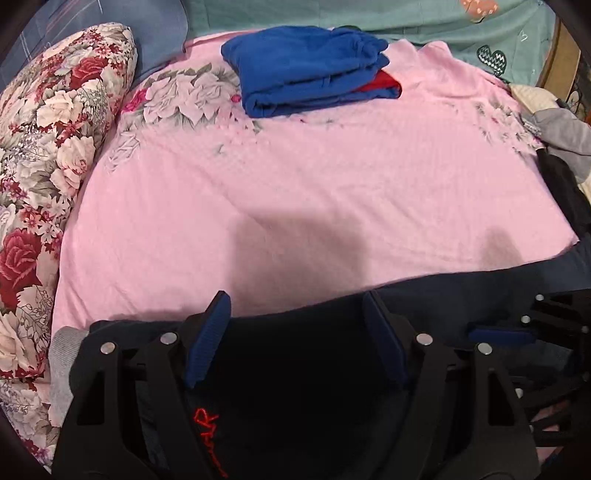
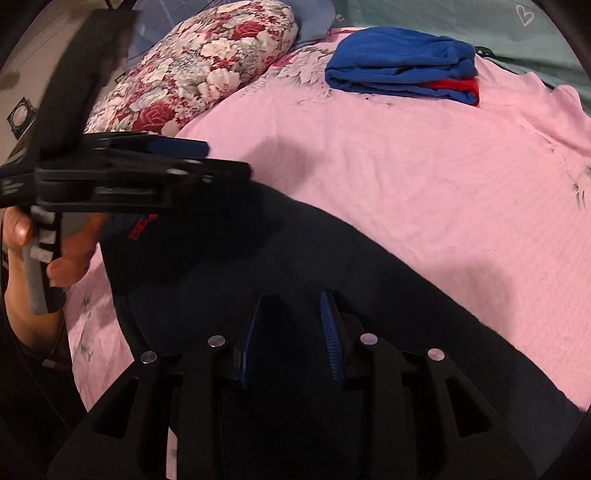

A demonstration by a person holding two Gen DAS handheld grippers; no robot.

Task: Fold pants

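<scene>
Left gripper (image 1: 295, 325): held low over the near edge of the bed, pointing across it toward the far side. Its jaws stand wide apart, with the dark pants (image 1: 314, 369) lying beneath and between them. Neither blue pad (image 1: 207, 339) can be confirmed touching the cloth; nothing is pinched. In the right wrist view the same tool (image 2: 177, 147) is seen side-on at the left, level with the bed, gripped from below by a bare hand (image 2: 62, 254) on its handle.

Right gripper (image 2: 291, 332): also low over the pants (image 2: 295, 258), aimed toward the far side. Its jaws are partly apart, the gap narrower than the left tool's. Dark cloth fills the gap, but the view is too dim to tell whether the pads press on it.

Pants: navy or black, spread along the near edge of the bed, running from the near-left area toward the right. Red embroidered lettering (image 1: 207, 432) shows on the fabric under the left gripper.

Surface: a pink sheet (image 1: 295, 184) with a faded floral print covers the bed. Folded clothes (image 1: 310, 70), blue with a red layer showing, sit near the far edge. A floral pillow (image 1: 48, 147) lies along the left edge. Grey and dark garments (image 1: 561, 136) are heaped at the right edge. A teal cloth (image 1: 369, 14) with heart shapes lies beyond the far edge.
</scene>
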